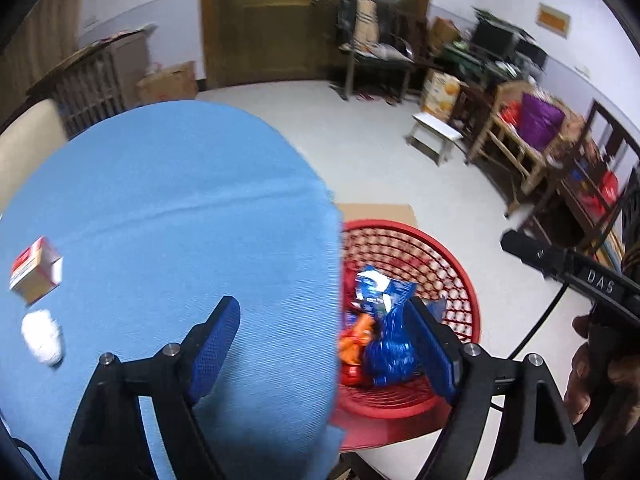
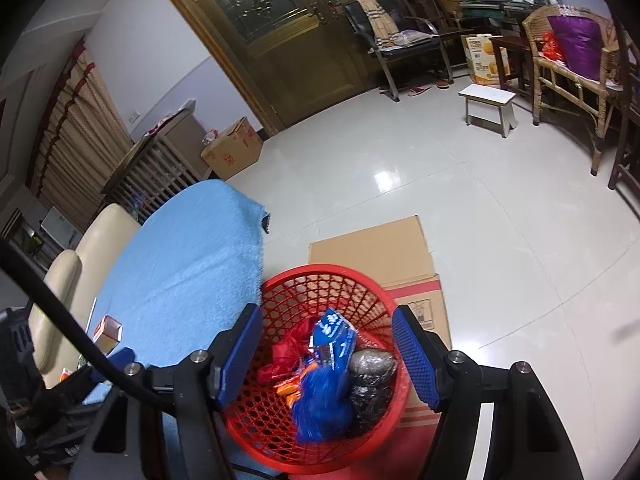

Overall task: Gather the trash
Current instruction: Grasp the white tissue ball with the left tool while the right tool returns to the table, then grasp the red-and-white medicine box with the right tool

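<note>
A red mesh basket (image 2: 320, 280) stands on the floor beside the table's edge. It holds a blue wrapper (image 2: 324, 404), a blue packet (image 2: 334, 336), red and orange wrappers and a dark crumpled bag (image 2: 370, 376). My right gripper (image 2: 326, 356) hovers open above it with nothing between its pads. My left gripper (image 1: 320, 344) is open too and straddles the edge of the blue tablecloth (image 1: 180, 208), with its right finger over the basket (image 1: 460, 280). A small red and white box (image 1: 36, 276) and a white crumpled tissue (image 1: 42, 336) lie on the cloth at the left.
Flattened cardboard (image 2: 372, 256) lies under the basket. A cream chair (image 2: 100, 240) stands behind the table. A white stool (image 2: 488, 108), wicker chair (image 2: 568, 68) and boxes line the far side of the tiled floor. A black cable (image 2: 80, 332) crosses the right wrist view.
</note>
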`<state>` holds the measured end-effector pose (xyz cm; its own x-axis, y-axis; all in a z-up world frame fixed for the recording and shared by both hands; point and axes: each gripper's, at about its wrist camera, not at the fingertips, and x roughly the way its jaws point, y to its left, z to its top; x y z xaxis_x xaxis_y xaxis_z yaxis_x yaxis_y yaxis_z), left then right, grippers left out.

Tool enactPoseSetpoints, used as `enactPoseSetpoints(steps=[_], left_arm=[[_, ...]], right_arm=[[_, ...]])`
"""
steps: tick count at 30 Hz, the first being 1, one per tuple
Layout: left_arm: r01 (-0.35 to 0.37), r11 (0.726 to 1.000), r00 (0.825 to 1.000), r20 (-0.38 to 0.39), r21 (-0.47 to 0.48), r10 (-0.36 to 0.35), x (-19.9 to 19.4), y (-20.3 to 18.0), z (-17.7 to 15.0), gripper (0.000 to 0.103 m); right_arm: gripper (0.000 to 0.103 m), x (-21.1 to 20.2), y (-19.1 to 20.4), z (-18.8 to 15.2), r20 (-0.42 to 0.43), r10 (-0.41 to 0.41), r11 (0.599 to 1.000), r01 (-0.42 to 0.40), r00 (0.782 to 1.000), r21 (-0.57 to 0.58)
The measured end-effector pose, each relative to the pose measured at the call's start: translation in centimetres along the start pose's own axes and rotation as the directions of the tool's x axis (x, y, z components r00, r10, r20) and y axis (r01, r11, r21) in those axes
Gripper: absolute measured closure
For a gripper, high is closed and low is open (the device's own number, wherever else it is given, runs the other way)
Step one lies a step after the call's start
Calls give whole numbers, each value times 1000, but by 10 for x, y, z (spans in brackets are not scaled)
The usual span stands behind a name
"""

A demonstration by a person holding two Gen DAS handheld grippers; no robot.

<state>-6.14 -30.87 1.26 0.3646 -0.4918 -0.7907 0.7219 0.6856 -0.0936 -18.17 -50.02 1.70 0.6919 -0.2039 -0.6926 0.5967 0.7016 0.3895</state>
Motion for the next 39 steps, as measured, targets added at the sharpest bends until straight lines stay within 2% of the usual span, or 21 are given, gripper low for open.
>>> enactPoseSetpoints(steps=[5,9,14,17,21,26,29,34,35,36,37,38,39], left_arm=[[-60,993,997,31,-103,64,-22,48,-18,19],[-151,968,986,44,-202,163,-40,95,-38,19],[-219,898,969,19,-382,245,-56,161,-65,19],[-268,843,954,-4,-467,301,-60,196,-76,19],[-317,806,937,-32,-499,349,-56,221,-81,19],[-313,798,938,-33,-515,346,-43,233,-70,19],[-317,805,938,-43,-502,343,-28,236,-60,19],[-343,798,931,-66,-496,359,-13,244,-52,19],[-356,798,925,-66,-486,373,-10,247,-52,30],[-369,800,921,-72,-474,382,-9,248,-52,72],[-367,806,925,-89,-464,370,-6,250,-53,71],[-333,812,937,-68,-480,344,-9,253,-57,72],[-327,812,938,-65,-483,340,-13,254,-60,72]], right_arm=[[31,8,26,-7,-28,26,998,-28,999,-52],[31,17,56,-17,-65,45,993,-52,997,-110],[31,22,97,-32,-97,81,979,-98,992,-180],[31,27,122,-43,-130,102,966,-130,986,-224],[31,33,149,-57,-180,119,947,-166,976,-276],[31,44,178,-75,-244,121,916,-203,962,-346],[31,50,191,-84,-270,118,902,-217,956,-374],[31,54,203,-94,-295,112,887,-229,949,-400],[31,54,203,-94,-298,110,886,-229,948,-403],[31,55,204,-94,-300,107,885,-228,948,-405],[31,56,205,-94,-301,105,885,-227,948,-407],[31,57,207,-93,-302,103,885,-226,948,-408],[31,59,208,-92,-302,102,885,-225,948,-408]])
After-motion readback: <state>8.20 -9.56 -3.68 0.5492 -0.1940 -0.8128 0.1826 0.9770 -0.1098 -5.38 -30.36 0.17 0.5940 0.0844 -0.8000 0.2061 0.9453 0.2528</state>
